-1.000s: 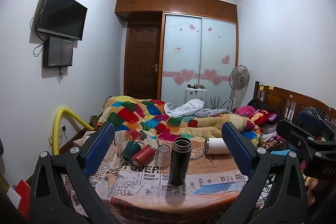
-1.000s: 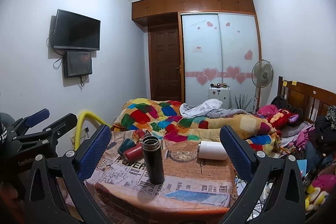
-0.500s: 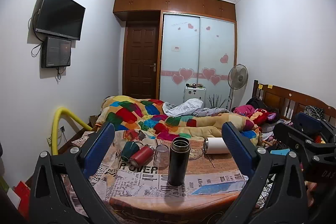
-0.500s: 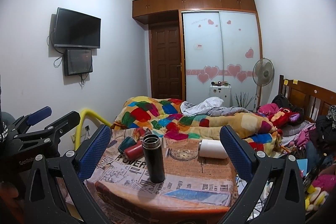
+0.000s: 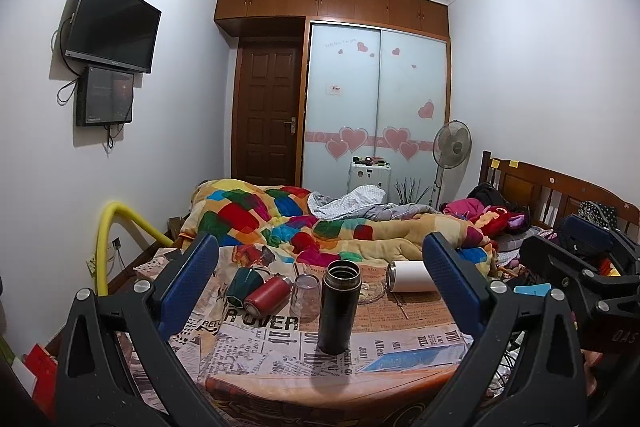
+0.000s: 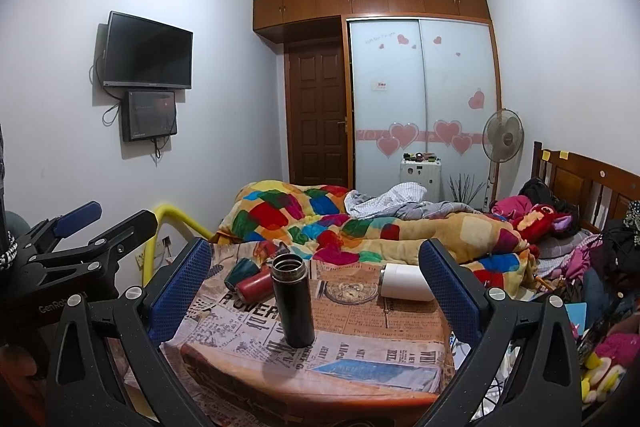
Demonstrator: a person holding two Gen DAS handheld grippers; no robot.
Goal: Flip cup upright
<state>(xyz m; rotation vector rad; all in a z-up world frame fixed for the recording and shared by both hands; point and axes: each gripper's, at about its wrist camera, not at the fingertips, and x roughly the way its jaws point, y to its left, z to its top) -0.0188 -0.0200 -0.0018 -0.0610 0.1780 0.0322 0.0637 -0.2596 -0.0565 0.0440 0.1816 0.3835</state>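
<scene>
A black flask (image 5: 339,307) stands upright and open-topped near the front of the newspaper-covered table (image 5: 280,359); it also shows in the right wrist view (image 6: 293,300). Behind it lie a green cup (image 5: 240,285), a red flask (image 5: 267,295) and a white cup (image 5: 410,270) on their sides; a clear glass (image 5: 307,291) stands mouth down. My left gripper (image 5: 320,283) is open and empty, short of the table. My right gripper (image 6: 316,279) is open and empty too. The white cup (image 6: 404,282) lies by its right finger.
A glass dish (image 6: 350,291) sits mid-table. A bed with a patchwork quilt (image 5: 320,227) lies behind the table. A yellow pipe (image 5: 116,223) curves at the left wall. Clutter (image 6: 600,327) piles at the right. The other gripper (image 6: 80,247) shows at the left.
Both views have shifted only slightly. No object on the table has moved and both grippers stay open.
</scene>
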